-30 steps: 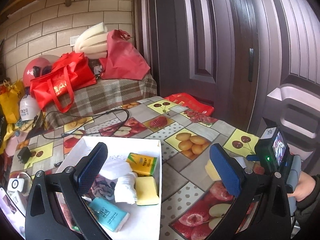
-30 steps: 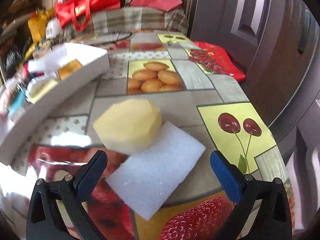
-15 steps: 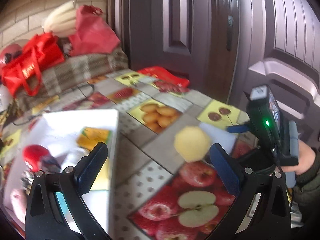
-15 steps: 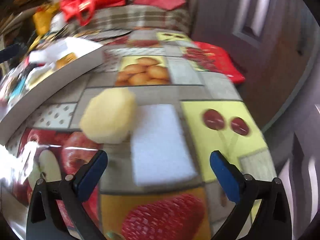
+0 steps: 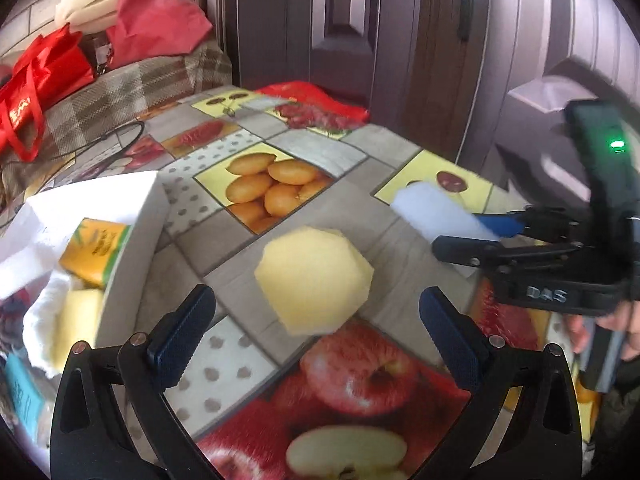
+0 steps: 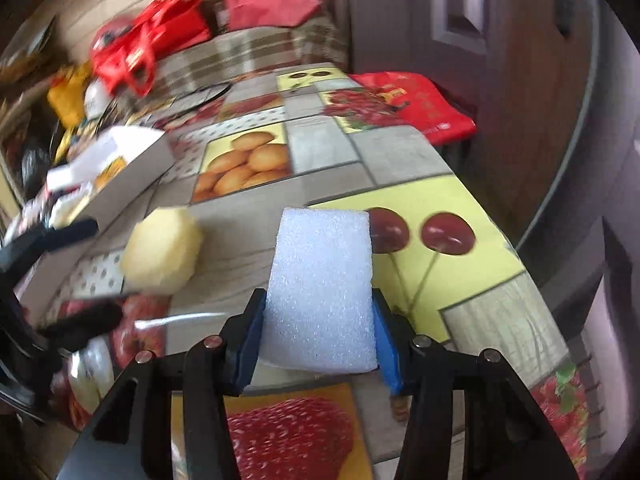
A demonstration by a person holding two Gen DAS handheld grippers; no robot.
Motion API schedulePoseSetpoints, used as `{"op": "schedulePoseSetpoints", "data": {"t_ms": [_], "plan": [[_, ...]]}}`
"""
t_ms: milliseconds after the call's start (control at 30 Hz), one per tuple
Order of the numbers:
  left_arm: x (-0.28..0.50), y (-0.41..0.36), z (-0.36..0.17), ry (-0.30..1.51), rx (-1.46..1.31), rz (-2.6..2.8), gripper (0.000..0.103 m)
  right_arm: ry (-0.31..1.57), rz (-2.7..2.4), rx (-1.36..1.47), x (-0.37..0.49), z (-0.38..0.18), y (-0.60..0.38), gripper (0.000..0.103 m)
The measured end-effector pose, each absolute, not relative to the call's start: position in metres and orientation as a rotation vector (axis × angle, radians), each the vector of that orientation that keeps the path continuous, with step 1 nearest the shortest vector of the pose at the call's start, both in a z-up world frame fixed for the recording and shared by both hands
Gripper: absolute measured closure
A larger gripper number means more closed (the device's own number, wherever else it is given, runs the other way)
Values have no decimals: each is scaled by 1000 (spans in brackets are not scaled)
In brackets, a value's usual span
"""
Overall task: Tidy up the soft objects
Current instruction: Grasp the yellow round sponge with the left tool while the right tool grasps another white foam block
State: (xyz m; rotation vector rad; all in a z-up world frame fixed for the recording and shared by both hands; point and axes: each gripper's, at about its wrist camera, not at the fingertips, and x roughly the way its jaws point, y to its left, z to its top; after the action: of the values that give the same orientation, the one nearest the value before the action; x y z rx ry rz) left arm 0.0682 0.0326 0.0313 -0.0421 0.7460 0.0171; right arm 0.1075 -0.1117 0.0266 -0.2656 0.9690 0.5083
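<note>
A yellow sponge lies on the fruit-print tablecloth. My left gripper is open, with its fingers just short of the sponge on either side. To the right lies a white foam pad. My right gripper is closing on it, and its blue pads press on the pad's two long sides. The foam's far end rests on the table. A white box at the left holds tissue packets, a yellow sponge and a white cloth.
A red bag lies at the table's far right edge by the dark door. Behind the table, a plaid-covered seat carries red bags. A black cable runs across the far left. A hand holds the right gripper.
My left gripper swung right and down, from over the box to the yellow sponge. My right gripper moved up to the white foam pad and its jaws went from wide open to gripping it.
</note>
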Motion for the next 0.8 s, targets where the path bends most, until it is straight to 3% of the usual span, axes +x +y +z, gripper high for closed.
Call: {"op": "schedulePoseSetpoints", "data": {"t_ms": [300, 333, 367, 433, 567, 800], "plan": [[106, 22, 13, 862, 33, 92, 1, 973, 521, -214, 111, 27, -119, 53], [107, 23, 12, 867, 32, 90, 9, 973, 526, -206, 112, 28, -120, 53], [107, 23, 12, 867, 26, 77, 26, 974, 527, -204, 111, 28, -120, 53], [106, 24, 12, 861, 18, 59, 38, 973, 529, -207, 110, 28, -120, 53], [105, 19, 14, 847, 32, 32, 43, 972, 532, -206, 110, 28, -119, 53], [90, 19, 27, 761, 24, 34, 43, 971, 533, -205, 111, 28, -119, 53]]}}
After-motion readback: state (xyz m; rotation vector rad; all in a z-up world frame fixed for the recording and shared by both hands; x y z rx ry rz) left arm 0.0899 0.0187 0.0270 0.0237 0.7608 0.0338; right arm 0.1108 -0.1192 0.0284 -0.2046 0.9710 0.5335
